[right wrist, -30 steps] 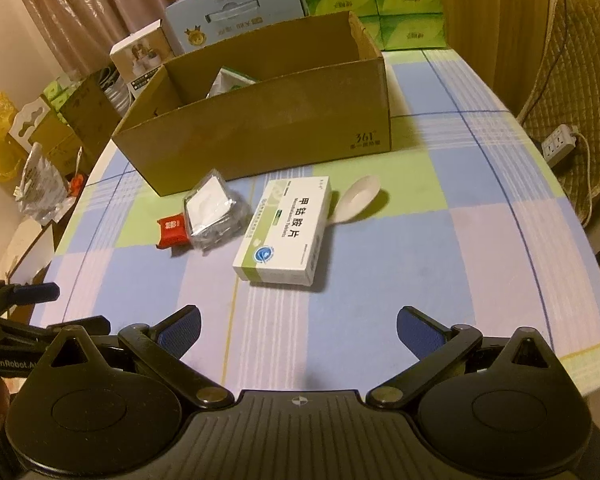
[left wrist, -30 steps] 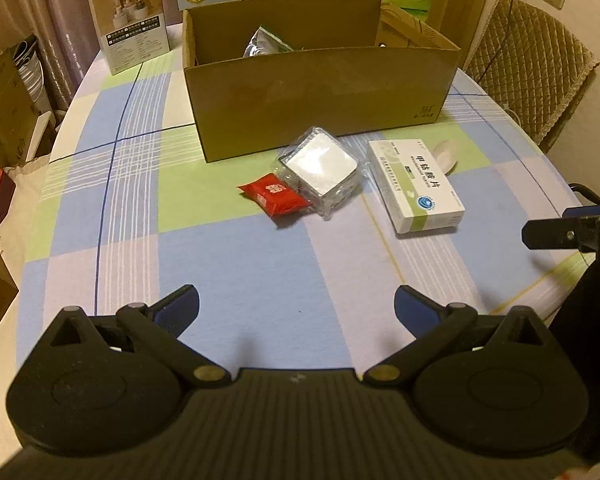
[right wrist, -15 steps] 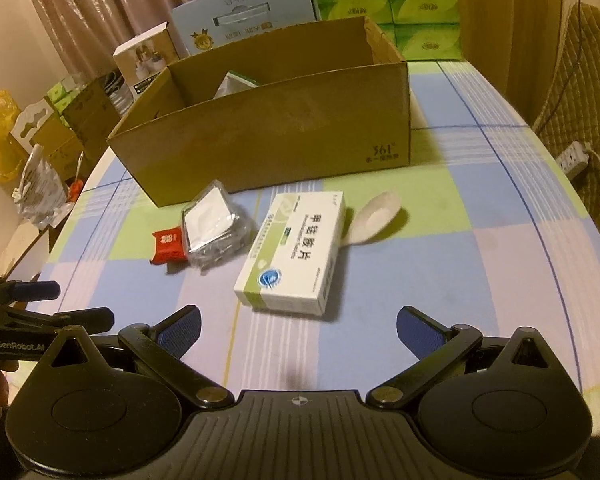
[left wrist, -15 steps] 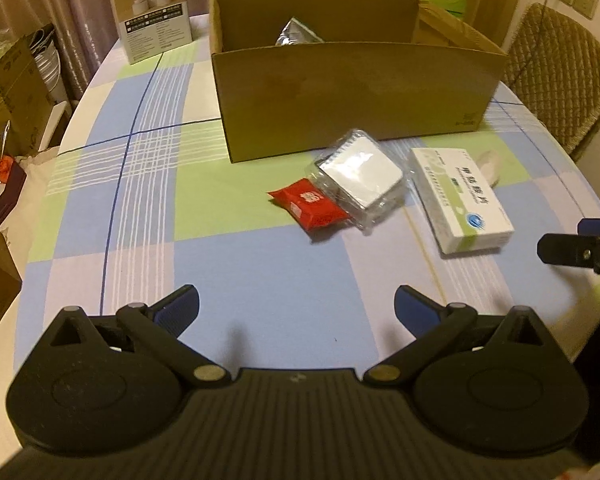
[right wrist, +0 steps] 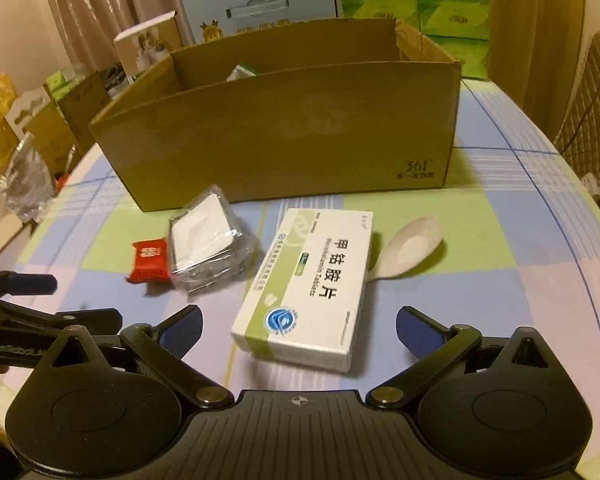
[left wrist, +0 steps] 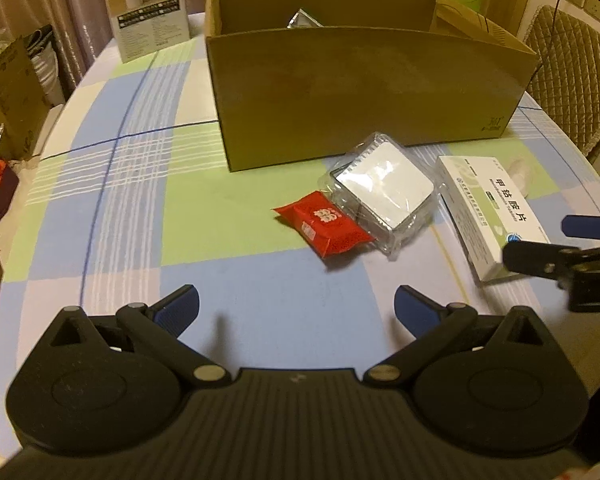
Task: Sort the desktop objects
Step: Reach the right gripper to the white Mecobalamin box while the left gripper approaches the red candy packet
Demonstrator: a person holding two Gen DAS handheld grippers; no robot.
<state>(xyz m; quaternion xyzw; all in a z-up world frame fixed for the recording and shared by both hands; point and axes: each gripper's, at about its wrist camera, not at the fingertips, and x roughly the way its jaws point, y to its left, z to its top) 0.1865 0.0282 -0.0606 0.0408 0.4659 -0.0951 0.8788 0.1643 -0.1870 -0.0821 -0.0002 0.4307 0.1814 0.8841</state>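
A red packet [left wrist: 324, 222], a clear-wrapped white pack [left wrist: 382, 188] and a white-green medicine box [left wrist: 492, 208] lie on the checked tablecloth before an open cardboard box [left wrist: 360, 92]. My left gripper [left wrist: 296, 310] is open and empty, short of the red packet. My right gripper [right wrist: 298, 326] is open, its jaws either side of the near end of the medicine box [right wrist: 312, 288]. A white spoon [right wrist: 408, 250] lies right of that box. The red packet [right wrist: 150, 260] and the wrapped pack [right wrist: 206, 244] lie to the left.
The cardboard box [right wrist: 284, 136] holds a silver packet [left wrist: 302, 20]. A white carton [left wrist: 146, 10] stands at the back left. Stacked tissue packs [right wrist: 440, 8] and a chair [left wrist: 572, 68] are behind and to the right. The table edge curves close on both sides.
Both grippers have moved forward and lower toward the objects. The right gripper now straddles the near end of the medicine box. Nothing on the table has moved.
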